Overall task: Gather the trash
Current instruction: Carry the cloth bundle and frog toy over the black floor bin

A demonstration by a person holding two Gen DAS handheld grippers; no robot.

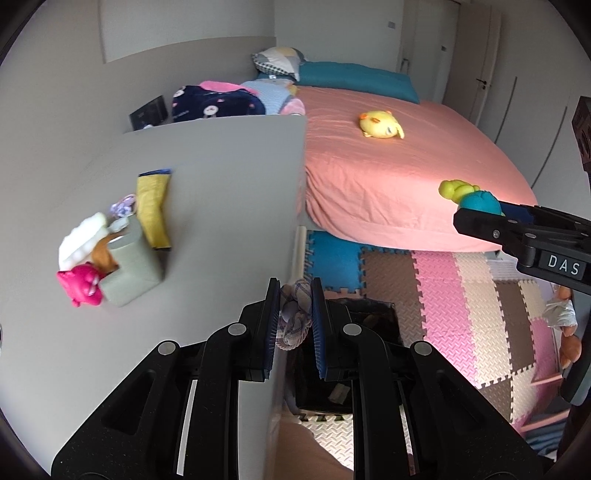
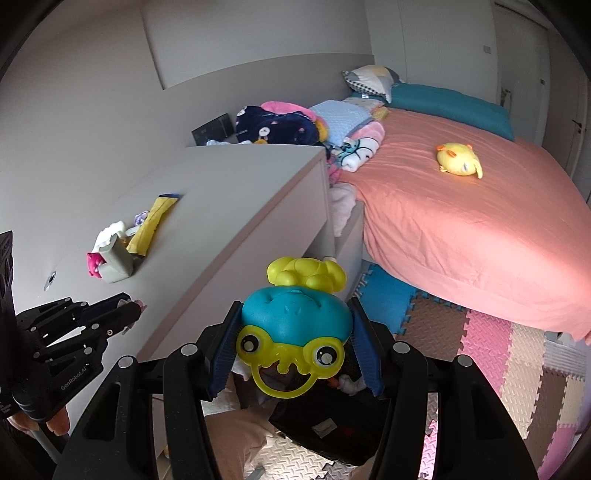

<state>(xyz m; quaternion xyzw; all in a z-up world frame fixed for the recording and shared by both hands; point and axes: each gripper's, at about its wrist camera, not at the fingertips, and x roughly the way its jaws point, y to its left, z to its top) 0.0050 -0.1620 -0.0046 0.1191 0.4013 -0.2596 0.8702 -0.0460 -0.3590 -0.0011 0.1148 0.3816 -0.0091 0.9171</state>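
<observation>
A bed (image 2: 480,221) in a salmon-pink sheet is filling the room's far side, with a teal pillow (image 2: 450,105) lying at its head. A grey dresser (image 2: 236,192) is standing just beside the bed. Foam puzzle mats (image 1: 461,295) in pink, cream, brown and blue are covering the floor below the bed. Pale walls (image 1: 184,22) are catching soft daylight.

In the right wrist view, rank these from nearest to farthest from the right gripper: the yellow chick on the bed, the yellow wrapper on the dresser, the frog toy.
1. Frog toy, held in the right gripper jaws.
2. Yellow wrapper, left, lying on the dresser top.
3. Yellow chick, upper right, on the pink bed.
</observation>
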